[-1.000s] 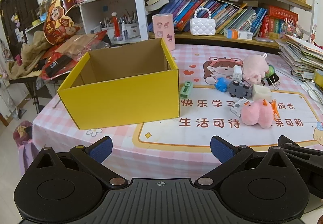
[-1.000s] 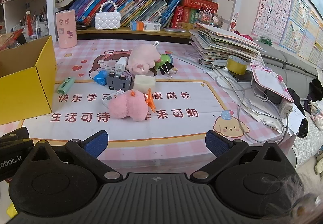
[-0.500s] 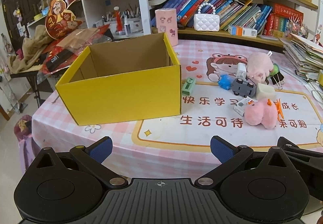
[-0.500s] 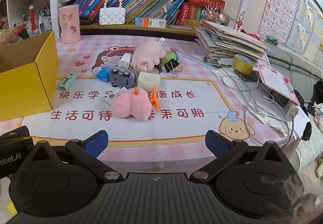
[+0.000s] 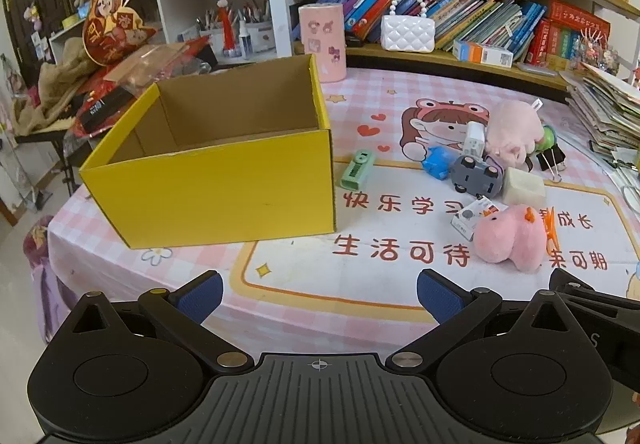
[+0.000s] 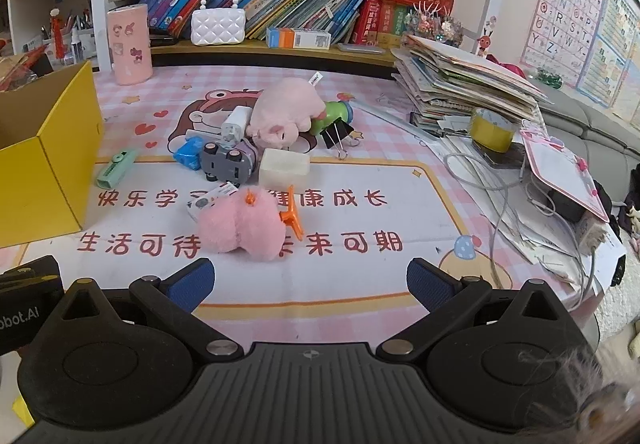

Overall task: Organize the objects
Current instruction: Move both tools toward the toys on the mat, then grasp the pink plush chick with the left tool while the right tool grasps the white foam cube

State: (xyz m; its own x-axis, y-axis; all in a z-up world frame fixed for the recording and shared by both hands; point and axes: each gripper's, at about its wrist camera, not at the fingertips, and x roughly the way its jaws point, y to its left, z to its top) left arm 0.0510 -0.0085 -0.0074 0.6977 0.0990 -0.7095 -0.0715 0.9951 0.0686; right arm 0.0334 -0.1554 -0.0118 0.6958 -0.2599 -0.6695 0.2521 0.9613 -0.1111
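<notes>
An empty yellow cardboard box [image 5: 216,184] stands open on the left of the pink checked table; its corner shows in the right wrist view as the box [image 6: 44,164]. A heap of small things lies to its right: a pink fluffy toy [image 6: 240,228] [image 5: 508,240], an orange hair clip [image 6: 292,218], a grey toy car [image 6: 226,162] [image 5: 476,174], a cream block [image 6: 284,168], a pink pig plush [image 6: 286,112], a green stapler-like piece [image 6: 116,168] [image 5: 357,169]. My left gripper [image 5: 320,294] and right gripper [image 6: 310,280] hover open at the table's near edge, holding nothing.
A black binder clip [image 6: 338,136] and a green bottle [image 6: 336,112] lie behind the heap. A stack of books and papers [image 6: 460,88], yellow tape [image 6: 492,128] and cables [image 6: 500,196] crowd the right side. A pink cylinder [image 5: 322,40] and white purse [image 5: 408,32] stand by the bookshelf.
Both grippers have moved forward and a little higher toward the table; the box and the heap look nearer. Nothing on the table has moved, and both stay open.
</notes>
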